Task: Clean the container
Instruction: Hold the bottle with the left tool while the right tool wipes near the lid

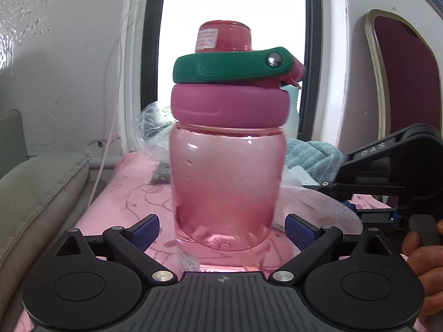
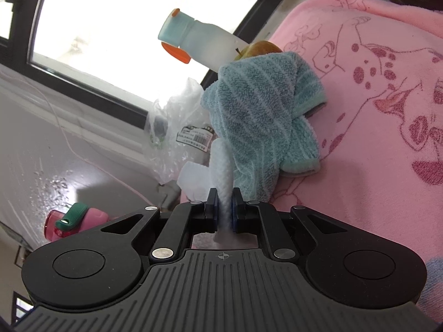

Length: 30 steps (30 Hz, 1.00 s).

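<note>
Pink see-through plastic bottle (image 1: 228,166) stands upright mid-frame, between the wide-open, empty left gripper (image 1: 223,231) fingers. Right gripper (image 2: 224,207) fingers pinch a white wipe (image 2: 221,163).

We see bright black-framed window (image 1: 232,5) at 12 o'clock | white pitted wall (image 1: 63,63) at 10 | grey cushioned seat (image 1: 36,191) at 8 | maroon gold-rimmed chair back (image 1: 407,72) at 2
</note>
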Each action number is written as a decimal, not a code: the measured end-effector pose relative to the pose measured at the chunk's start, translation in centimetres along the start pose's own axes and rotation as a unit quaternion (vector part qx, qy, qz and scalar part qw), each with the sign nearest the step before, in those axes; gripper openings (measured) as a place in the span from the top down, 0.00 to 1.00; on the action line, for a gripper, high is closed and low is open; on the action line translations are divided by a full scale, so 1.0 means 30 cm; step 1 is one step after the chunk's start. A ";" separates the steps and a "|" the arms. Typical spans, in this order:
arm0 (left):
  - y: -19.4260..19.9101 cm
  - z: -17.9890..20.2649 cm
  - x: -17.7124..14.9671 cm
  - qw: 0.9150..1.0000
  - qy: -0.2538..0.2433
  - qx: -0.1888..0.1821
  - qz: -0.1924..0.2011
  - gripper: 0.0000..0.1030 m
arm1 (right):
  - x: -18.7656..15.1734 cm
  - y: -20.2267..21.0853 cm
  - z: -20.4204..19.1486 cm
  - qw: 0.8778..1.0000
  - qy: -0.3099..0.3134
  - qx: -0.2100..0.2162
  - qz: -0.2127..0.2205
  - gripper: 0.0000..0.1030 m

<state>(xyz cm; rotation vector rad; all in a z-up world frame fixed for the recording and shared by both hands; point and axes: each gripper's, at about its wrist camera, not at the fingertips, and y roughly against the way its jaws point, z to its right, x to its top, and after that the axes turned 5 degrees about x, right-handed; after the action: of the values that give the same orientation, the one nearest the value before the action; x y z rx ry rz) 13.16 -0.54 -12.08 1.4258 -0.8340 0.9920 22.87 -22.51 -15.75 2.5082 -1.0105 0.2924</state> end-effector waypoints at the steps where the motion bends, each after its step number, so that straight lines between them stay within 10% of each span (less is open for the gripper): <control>1: -0.004 -0.004 0.001 1.000 0.004 0.001 -0.003 0.06 | -0.001 0.001 0.000 1.000 0.000 0.000 0.000 0.89; 24: 0.020 0.010 -0.001 1.000 -0.020 -0.006 0.014 0.06 | 0.000 0.015 -0.008 1.000 -0.008 0.009 0.018 0.89; 30: 0.025 0.034 0.002 0.999 -0.010 0.041 0.017 0.05 | 0.003 0.018 -0.006 0.999 -0.021 0.011 0.029 0.89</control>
<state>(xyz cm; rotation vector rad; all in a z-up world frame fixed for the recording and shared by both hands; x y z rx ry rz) 12.61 -1.62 -11.73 1.4965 -0.8429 1.0501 22.54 -22.83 -15.40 2.5163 -1.1047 0.2706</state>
